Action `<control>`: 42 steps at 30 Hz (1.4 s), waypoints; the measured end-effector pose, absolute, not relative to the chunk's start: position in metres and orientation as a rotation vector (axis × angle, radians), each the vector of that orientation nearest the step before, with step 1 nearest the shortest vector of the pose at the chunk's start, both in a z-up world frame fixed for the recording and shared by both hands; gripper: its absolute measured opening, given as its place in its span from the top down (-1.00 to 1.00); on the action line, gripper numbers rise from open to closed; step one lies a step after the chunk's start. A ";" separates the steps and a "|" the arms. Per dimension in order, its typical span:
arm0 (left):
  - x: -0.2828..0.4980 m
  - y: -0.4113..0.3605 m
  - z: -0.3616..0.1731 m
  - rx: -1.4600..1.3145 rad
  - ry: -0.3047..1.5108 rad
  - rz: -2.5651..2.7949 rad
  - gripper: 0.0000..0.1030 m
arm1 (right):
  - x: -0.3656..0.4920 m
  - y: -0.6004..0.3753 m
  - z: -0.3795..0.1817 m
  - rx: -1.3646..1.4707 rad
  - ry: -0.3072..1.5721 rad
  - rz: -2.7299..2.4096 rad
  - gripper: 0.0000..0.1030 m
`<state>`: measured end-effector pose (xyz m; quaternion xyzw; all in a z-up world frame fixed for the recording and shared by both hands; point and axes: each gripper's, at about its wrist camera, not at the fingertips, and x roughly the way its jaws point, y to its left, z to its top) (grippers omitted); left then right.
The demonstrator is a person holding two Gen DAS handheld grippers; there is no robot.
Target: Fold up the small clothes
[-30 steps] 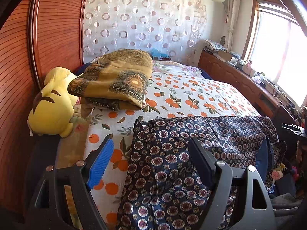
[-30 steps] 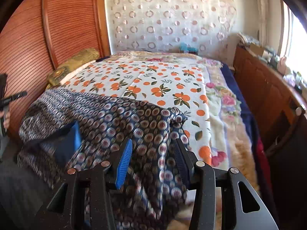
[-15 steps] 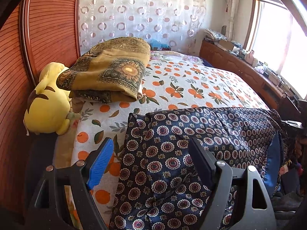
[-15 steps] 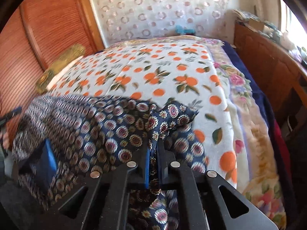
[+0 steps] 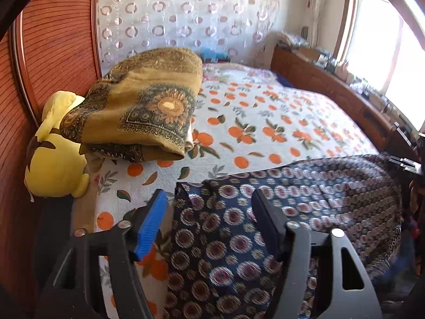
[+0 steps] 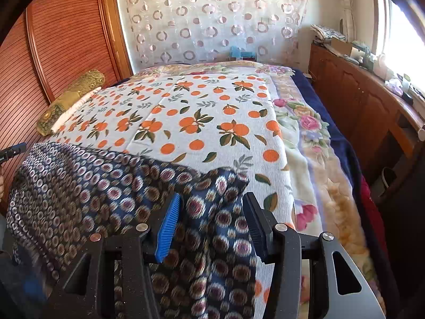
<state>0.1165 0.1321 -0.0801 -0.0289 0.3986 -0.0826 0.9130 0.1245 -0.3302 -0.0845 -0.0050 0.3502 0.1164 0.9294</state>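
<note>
The navy medallion-print garment (image 5: 265,226) lies spread across the near edge of the orange-print bedspread (image 5: 265,122), and everything else is placed from it. Nearest, the left gripper (image 5: 209,207) stands over the garment's left corner, jaws part open and just closing, cloth lying between the 2 fingers but not pinched. The right gripper (image 6: 211,212) stands over the garment's right corner, jaws just opened about halfway, fabric between them, pads clear of it. Beyond the garment to the left sits a yellow plush toy (image 5: 55,154), with a folded mustard blanket (image 5: 143,106) just behind it. Farther behind the garment hangs the ring-patterned curtain (image 6: 212,18)
</note>
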 end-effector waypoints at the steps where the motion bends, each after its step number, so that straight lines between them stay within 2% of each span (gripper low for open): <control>1: 0.121 0.133 -0.084 -0.063 0.843 -0.171 -0.12 | 0.130 -0.330 -0.087 -0.011 0.723 0.230 0.00; 9: 0.138 0.137 -0.101 -0.079 0.902 -0.177 -0.10 | 0.164 -0.327 -0.107 -0.008 0.774 0.210 -0.02; 10: 0.139 0.137 -0.102 -0.087 0.903 -0.182 0.03 | 0.166 -0.327 -0.108 -0.011 0.778 0.207 -0.02; 14: 0.140 0.141 -0.101 -0.108 0.903 -0.189 0.18 | 0.177 -0.326 -0.112 -0.016 0.785 0.197 -0.03; 17: 0.141 0.146 -0.101 -0.118 0.898 -0.187 0.42 | 0.178 -0.324 -0.114 -0.031 0.780 0.198 -0.07; 19: 0.142 0.146 -0.101 -0.124 0.898 -0.202 0.85 | 0.175 -0.322 -0.116 -0.050 0.768 0.197 -0.13; 21: 0.139 0.148 -0.096 -0.111 0.871 -0.184 0.89 | 0.171 -0.323 -0.117 -0.054 0.754 0.198 -0.16; 25: 0.126 0.173 -0.073 -0.164 0.782 -0.136 0.90 | 0.167 -0.326 -0.122 -0.047 0.726 0.195 -0.23; 36: 0.132 0.171 -0.090 -0.145 0.835 -0.140 0.88 | 0.169 -0.325 -0.122 -0.057 0.733 0.198 -0.29; 38: 0.135 0.168 -0.097 -0.126 0.859 -0.131 0.70 | 0.171 -0.325 -0.121 -0.060 0.741 0.205 -0.29; 40: 0.136 0.165 -0.102 -0.108 0.876 -0.133 0.40 | 0.172 -0.324 -0.120 -0.064 0.746 0.211 -0.29; 42: 0.136 0.162 -0.105 -0.095 0.888 -0.147 0.28 | 0.172 -0.324 -0.120 -0.064 0.748 0.213 -0.29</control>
